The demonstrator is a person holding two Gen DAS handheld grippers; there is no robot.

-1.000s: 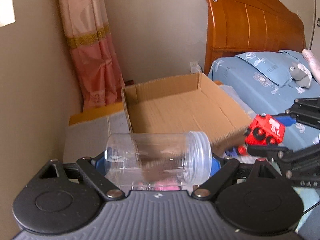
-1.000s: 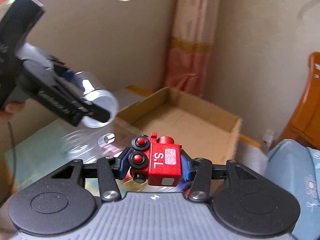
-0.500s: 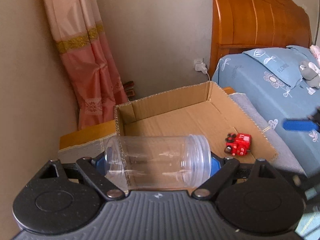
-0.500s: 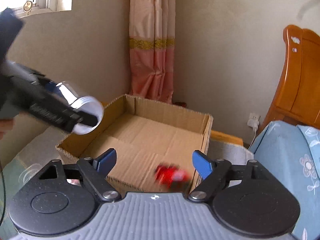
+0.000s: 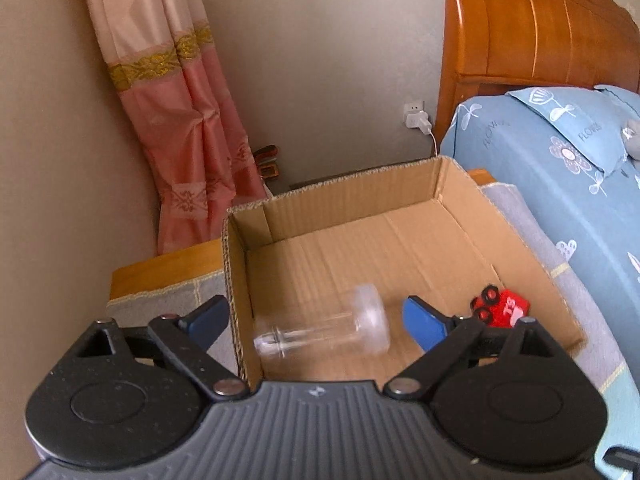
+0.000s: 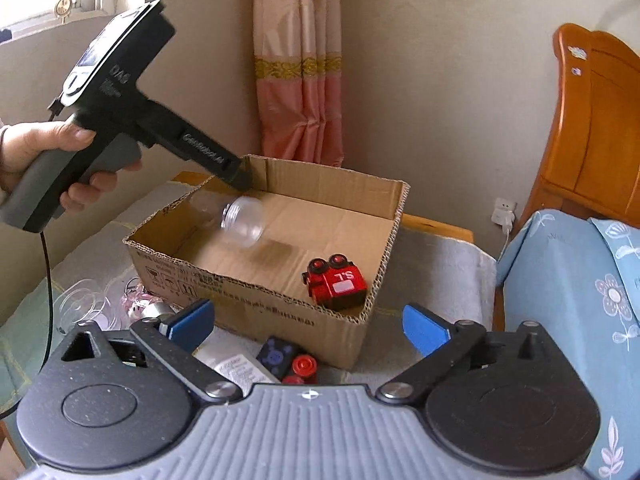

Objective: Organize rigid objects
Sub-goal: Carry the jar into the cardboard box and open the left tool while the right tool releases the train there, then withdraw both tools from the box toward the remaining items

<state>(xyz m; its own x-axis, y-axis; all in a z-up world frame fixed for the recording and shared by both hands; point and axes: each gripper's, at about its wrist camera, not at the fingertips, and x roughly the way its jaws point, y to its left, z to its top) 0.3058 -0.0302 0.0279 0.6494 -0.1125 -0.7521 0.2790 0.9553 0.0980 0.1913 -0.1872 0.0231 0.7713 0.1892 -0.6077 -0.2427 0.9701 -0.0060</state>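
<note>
the left gripper [image 5: 316,322] has just been opening its jaws wide, and the clear plastic jar [image 5: 324,336] is blurred between them, touching no pad, above the floor of the cardboard box [image 5: 360,196]. the right gripper [image 6: 308,326] has also just been opening, jaws spread wide with nothing between them, before the box's near wall. the jar's long axis runs across the box, its threaded mouth toward the red toy train [image 6: 338,282]. the train lies in the near right corner, beside the wall. the far half of the box floor is bare.
</note>
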